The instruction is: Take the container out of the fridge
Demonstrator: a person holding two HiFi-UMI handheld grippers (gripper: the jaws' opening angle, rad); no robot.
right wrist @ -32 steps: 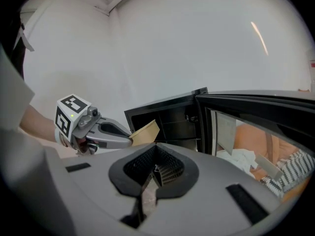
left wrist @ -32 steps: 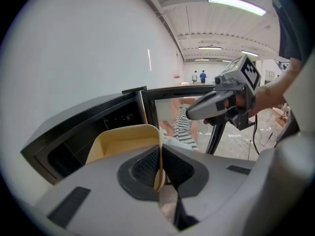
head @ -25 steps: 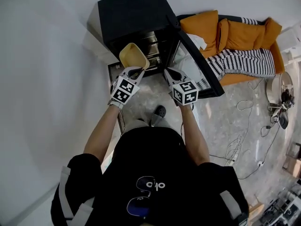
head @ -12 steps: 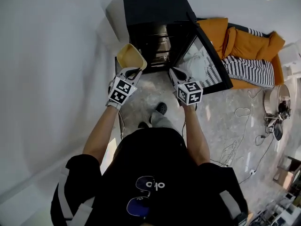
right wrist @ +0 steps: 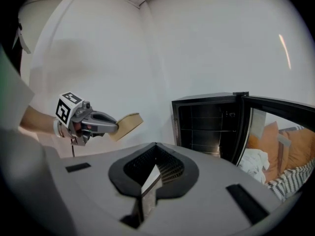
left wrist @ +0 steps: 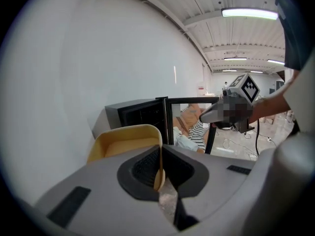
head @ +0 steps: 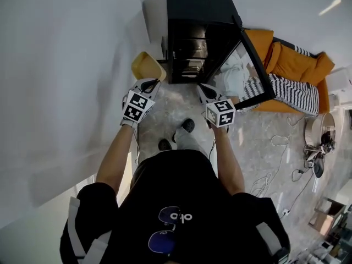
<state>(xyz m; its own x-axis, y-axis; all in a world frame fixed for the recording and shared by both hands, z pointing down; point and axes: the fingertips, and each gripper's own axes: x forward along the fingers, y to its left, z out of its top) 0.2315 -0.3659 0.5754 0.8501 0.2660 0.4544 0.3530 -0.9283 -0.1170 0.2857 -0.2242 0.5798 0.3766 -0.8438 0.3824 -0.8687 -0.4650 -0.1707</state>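
A pale yellow container hangs in the air to the left of the black fridge, outside it. My left gripper is shut on the container's near rim. In the left gripper view the container fills the space just past the jaws, its thin wall pinched between them. My right gripper is shut and holds nothing, in front of the fridge's open cavity. The right gripper view shows the left gripper carrying the container against the white wall, with the open fridge to the right.
The fridge door stands swung open to the right. Behind it is an orange sofa with a striped blanket. Cables lie on the floor at right. A white wall runs along the left. The person's shoes are below the grippers.
The container, held in my left gripper, has moved left and away from the fridge opening. Both grippers are now farther from the fridge.
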